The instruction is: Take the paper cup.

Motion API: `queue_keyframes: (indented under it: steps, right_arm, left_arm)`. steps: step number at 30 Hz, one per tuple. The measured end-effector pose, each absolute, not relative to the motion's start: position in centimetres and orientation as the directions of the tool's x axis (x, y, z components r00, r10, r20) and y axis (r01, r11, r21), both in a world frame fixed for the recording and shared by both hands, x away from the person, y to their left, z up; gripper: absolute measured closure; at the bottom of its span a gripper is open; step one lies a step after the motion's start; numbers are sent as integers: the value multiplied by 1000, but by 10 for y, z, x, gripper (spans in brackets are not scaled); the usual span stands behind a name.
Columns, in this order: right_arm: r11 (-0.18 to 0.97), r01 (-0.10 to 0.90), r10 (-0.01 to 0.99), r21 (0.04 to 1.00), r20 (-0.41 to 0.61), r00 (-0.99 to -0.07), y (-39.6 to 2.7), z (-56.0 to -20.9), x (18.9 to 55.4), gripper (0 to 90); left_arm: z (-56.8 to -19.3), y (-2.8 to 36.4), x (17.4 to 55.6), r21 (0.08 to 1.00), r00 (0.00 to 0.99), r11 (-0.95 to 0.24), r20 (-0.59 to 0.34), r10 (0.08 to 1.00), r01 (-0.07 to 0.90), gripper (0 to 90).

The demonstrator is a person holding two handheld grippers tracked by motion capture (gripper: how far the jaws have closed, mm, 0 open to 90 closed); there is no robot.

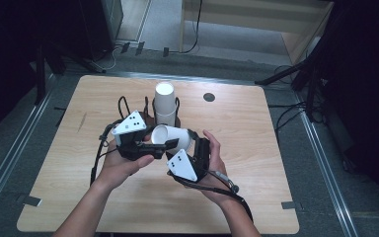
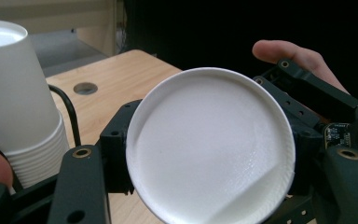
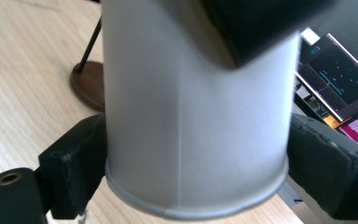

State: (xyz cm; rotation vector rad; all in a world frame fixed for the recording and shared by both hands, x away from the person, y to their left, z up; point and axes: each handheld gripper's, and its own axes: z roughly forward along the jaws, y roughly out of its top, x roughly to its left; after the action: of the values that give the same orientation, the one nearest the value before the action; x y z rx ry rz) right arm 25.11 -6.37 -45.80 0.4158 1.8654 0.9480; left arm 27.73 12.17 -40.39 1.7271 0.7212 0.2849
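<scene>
A single white paper cup (image 1: 173, 137) lies on its side in the air above the table, between both grippers. My left gripper (image 1: 164, 140) is shut on it near the base. In the left gripper view the round base (image 2: 209, 144) faces the camera, with the pads (image 2: 116, 154) pressed against its sides. My right gripper (image 1: 190, 144) reaches around the cup's other end. In the right gripper view the cup wall (image 3: 191, 116) runs between the pads (image 3: 74, 172), which stand close beside it without squeezing it. A blurred black jaw of the left gripper crosses the cup's far end.
A stack of upturned white cups (image 1: 165, 103) stands in a black wire holder (image 1: 149, 109) just behind the hands, close to the left gripper (image 2: 14, 93). The wooden table (image 1: 256, 148) has a small round hole (image 1: 208, 97) at the back. Tape marks sit near its front corners.
</scene>
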Motion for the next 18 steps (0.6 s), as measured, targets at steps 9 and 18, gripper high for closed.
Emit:
queue_keyframes:
  steps: [9, 18]
  right_arm:
    - [580, -87, 702, 810, -551, -452, -84, -453, 250, 90]
    - [417, 15, 815, 909, -366, -449, -106, -450, 250, 90]
  left_arm:
    - [-408, 127, 274, 986, 753, 23, -140, 643, 164, 366]
    - [-421, 126, 276, 993, 748, 82, -122, 653, 89, 365]
